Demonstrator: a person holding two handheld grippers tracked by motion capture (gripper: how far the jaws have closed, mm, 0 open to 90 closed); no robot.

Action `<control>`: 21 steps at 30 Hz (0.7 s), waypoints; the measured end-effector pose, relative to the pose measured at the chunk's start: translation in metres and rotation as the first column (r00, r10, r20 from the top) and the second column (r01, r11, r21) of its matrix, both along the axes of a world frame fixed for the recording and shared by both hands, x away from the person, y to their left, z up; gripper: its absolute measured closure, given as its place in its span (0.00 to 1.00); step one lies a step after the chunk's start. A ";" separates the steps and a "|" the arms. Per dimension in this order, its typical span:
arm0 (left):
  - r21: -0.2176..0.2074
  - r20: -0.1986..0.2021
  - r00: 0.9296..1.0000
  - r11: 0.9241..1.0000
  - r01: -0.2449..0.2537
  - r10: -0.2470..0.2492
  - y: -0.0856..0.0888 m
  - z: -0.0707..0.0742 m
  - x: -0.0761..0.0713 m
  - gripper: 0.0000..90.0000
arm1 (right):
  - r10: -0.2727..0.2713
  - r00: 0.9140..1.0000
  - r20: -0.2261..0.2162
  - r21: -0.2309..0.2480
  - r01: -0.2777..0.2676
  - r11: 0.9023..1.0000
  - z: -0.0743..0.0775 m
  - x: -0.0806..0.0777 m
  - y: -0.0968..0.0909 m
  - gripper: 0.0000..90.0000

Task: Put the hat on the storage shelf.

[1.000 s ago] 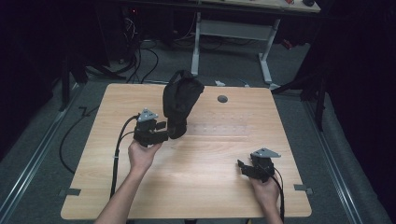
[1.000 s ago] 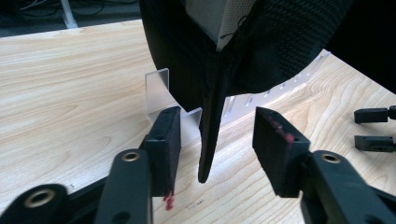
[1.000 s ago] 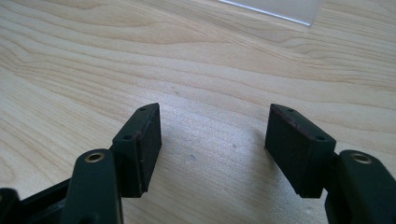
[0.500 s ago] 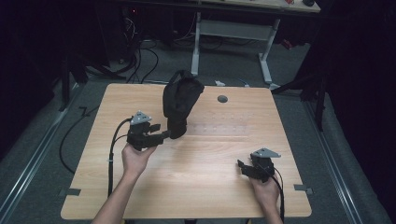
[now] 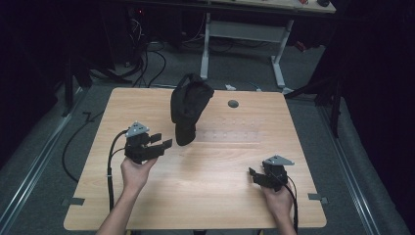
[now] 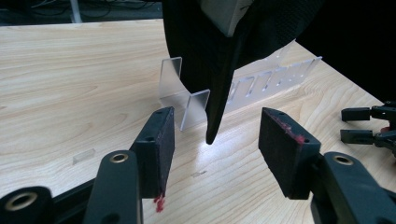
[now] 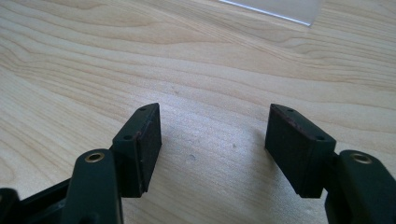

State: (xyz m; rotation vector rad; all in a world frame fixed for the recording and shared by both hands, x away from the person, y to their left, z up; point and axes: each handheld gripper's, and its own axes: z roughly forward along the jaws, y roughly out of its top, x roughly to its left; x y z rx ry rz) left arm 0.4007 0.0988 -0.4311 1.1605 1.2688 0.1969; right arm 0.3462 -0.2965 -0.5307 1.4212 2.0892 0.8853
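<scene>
Black bag (image 5: 187, 108) on clear stand (image 6: 187, 100), seen in left gripper view, just beyond released left tongs (image 5: 157, 142); right tongs (image 7: 212, 144) released, well apart over worktop (image 5: 220, 186).

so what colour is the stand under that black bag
Clear, see-through plastic stand, best seen in the left gripper view beneath the black bag.

My table (image 5: 205, 186) is pale wood — smooth, faintly glossy. The bag (image 5: 188, 105) looks matt black mesh cloth; its stand (image 6: 187, 100) is clear plastic.
</scene>
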 end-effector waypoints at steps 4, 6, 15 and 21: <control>-0.002 -0.003 1.000 1.000 -0.003 0.003 0.004 -0.001 -0.003 0.51 | 0.000 1.000 0.000 0.000 0.000 1.000 0.000 0.000 0.000 0.40; -0.006 -0.005 1.000 1.000 -0.004 0.004 0.005 -0.002 -0.005 0.51 | 0.000 1.000 0.000 0.000 0.000 1.000 0.000 0.000 0.000 0.40; -0.007 -0.023 1.000 1.000 -0.019 0.019 0.013 -0.013 -0.014 0.50 | 0.000 1.000 0.000 0.000 0.000 1.000 0.000 0.000 0.000 0.40; -0.006 -0.040 0.999 1.000 -0.031 0.031 0.017 -0.022 -0.019 0.49 | 0.000 1.000 0.000 0.000 0.000 1.000 0.000 0.000 0.000 0.40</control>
